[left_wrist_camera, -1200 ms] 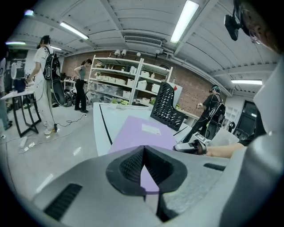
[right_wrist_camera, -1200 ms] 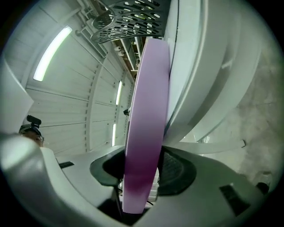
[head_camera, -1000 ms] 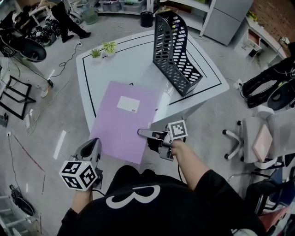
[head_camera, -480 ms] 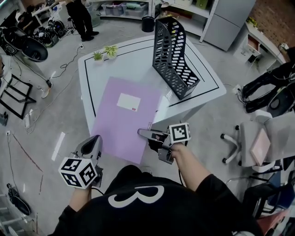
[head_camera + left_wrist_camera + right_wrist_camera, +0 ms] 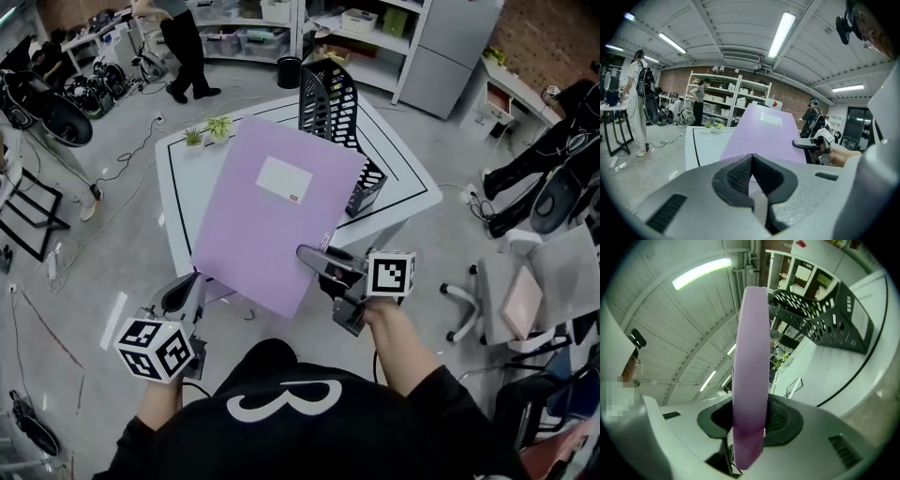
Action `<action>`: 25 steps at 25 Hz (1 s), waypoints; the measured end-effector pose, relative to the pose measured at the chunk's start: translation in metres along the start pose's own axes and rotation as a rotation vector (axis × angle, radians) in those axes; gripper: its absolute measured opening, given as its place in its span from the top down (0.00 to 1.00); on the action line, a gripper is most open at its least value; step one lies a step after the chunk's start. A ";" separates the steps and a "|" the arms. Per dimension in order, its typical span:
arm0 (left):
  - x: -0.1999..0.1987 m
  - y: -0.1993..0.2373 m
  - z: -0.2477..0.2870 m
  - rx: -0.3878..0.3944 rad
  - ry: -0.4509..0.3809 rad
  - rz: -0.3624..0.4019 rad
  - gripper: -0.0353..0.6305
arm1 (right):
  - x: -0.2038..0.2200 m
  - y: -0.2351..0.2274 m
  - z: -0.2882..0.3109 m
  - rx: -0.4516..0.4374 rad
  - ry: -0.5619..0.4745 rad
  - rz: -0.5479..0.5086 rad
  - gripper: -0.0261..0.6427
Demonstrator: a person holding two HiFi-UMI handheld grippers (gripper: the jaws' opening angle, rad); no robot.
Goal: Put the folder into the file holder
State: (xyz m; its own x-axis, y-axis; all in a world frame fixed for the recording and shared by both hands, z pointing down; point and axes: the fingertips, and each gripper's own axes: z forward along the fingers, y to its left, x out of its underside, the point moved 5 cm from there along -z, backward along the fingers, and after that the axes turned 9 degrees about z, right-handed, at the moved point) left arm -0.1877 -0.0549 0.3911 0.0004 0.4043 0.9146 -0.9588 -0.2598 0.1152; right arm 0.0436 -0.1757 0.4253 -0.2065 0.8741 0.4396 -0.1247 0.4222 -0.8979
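The folder [image 5: 272, 211] is held raised and tilted above the tabletop [image 5: 178, 187], with its far edge seen in front of the file holder [image 5: 330, 98]. Its near right edge is clamped in the right tongs [image 5: 307, 253], whose jaws have just been closing on it. The left tongs [image 5: 191, 283] are seen closed tip to tip, nothing pinched, at the folder's near left corner.

Operator wears a black top [image 5: 309, 427] with a large white print [image 5: 272, 401] at 6 o'clock in the head view, sleeves ending short of the wrists. Left gripper [image 5: 192, 279] and right gripper [image 5: 307, 253]: light grey moulded shells, black ribbed pads [image 5: 736, 174]. Each carries a white cube with black square markers, left cube [image 5: 155, 349] at 8 o'clock, right cube [image 5: 392, 274] at 4 o'clock
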 end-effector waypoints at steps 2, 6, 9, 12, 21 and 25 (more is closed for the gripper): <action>-0.007 -0.005 0.003 0.012 -0.021 0.008 0.94 | -0.013 0.007 -0.017 0.047 -0.032 -0.070 0.73; -0.020 -0.018 0.012 0.045 -0.048 0.038 0.94 | -0.037 0.041 -0.044 0.064 -0.111 -0.193 0.73; -0.028 -0.033 0.020 0.077 -0.052 0.062 0.94 | -0.053 0.061 -0.070 0.102 -0.161 -0.286 0.73; -0.032 -0.045 0.027 0.106 -0.049 0.083 0.94 | -0.070 0.077 -0.096 0.138 -0.220 -0.356 0.73; -0.044 -0.066 0.053 0.193 -0.054 0.103 0.94 | -0.125 0.125 -0.150 0.244 -0.385 -0.558 0.73; -0.051 -0.071 0.069 0.222 -0.056 0.094 0.94 | -0.148 0.139 -0.153 0.287 -0.395 -0.647 0.73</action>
State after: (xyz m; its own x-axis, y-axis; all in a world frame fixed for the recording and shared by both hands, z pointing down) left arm -0.1003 -0.1173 0.3631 -0.0646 0.3216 0.9447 -0.8692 -0.4831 0.1051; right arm 0.2051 -0.2095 0.2325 -0.3290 0.3057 0.8935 -0.5701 0.6900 -0.4460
